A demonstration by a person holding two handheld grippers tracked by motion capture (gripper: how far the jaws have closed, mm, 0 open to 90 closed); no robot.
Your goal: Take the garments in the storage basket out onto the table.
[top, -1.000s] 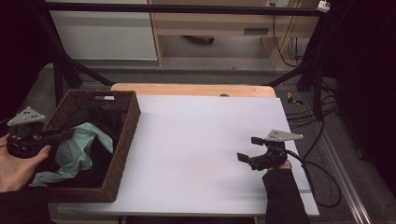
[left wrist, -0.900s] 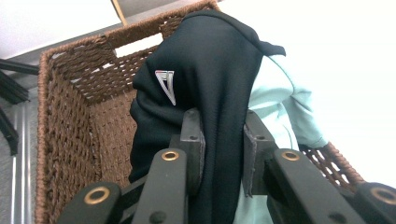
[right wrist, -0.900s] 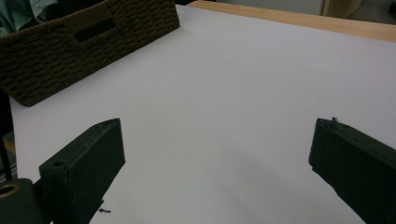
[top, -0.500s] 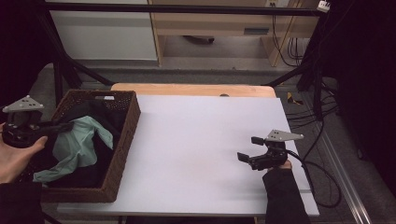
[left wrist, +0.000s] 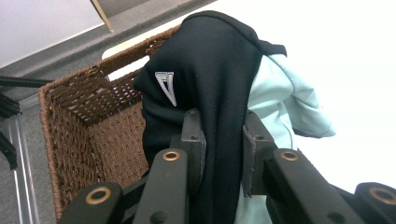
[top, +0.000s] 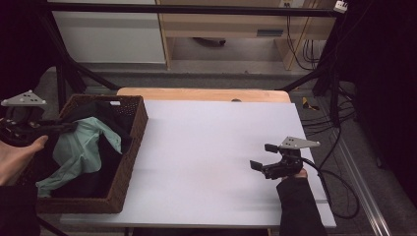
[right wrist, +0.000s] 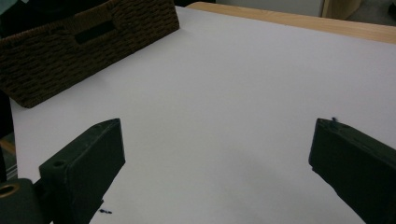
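The white table (top: 216, 162) takes most of the high view, with the brown wicker basket (top: 129, 162) at about 9 o'clock on it. The left gripper (top: 69, 127) hangs over the basket at 9 o'clock, its jaws closed tight on a fold of the black garment (left wrist: 210, 93), which drapes over them in the left gripper view. The mint green garment (top: 83, 150) hangs with it, partly over the basket, partly down inside. The right gripper (top: 263, 156) rests low over the table at about 4 o'clock, jaws wide apart with nothing between them.

The step in hand seems to be lifting clothing out of the basket. To do it well, I think the left gripper should rise straight up until the cloth clears the basket rim, and only then move toward the middle of the table, so that the fabric does not catch on the wicker. The green piece may slip off or drag along; the free right gripper could take it.

The black garment is smooth, soft fabric with a small silver triangular logo (left wrist: 166, 86). The green one is light, thin and wrinkled.
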